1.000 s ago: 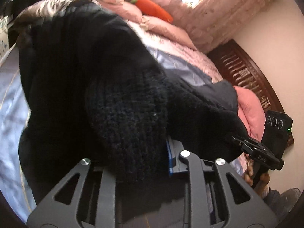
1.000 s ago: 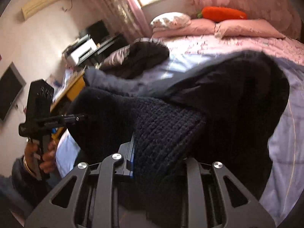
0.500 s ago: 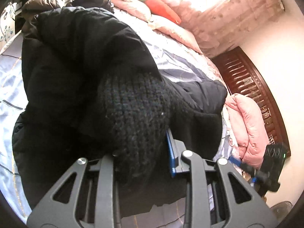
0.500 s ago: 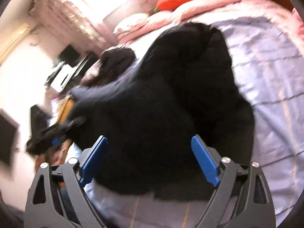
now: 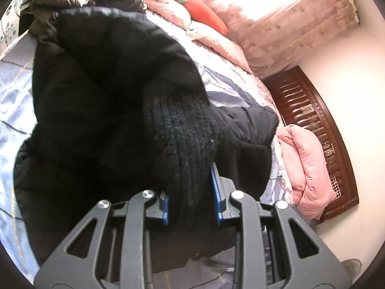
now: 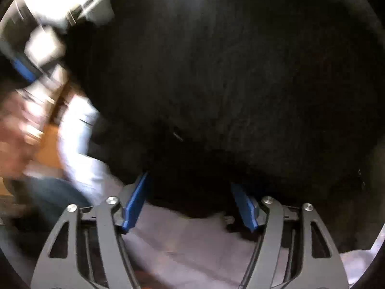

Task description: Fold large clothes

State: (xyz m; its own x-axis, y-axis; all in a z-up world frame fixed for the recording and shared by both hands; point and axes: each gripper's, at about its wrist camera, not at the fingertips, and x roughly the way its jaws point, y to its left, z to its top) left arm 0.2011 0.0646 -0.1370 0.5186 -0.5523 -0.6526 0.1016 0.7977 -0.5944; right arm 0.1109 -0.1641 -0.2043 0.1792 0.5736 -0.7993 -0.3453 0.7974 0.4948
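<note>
Left tongs [image 5: 191,201] pinch black coat [image 5: 108,101]; right tongs [image 6: 190,202] closing.

On my left view the black coat [image 5: 108,101] bulks over the middle of the bed [image 5: 14,101], and its knitted cuff [image 5: 185,139] fills the gap of my left hand-held gripper [image 5: 191,200]. Bare sheet lies open along the left edge. To the right, a folded pink quilt [image 5: 305,163] sits against the dark wooden headboard [image 5: 310,118], narrowing that side. On my right view the coat blocks nearly everything ahead of the right hand-held gripper [image 6: 190,200], whose jaws are closing around the coat's near edge; only pale sheet shows below.
</note>
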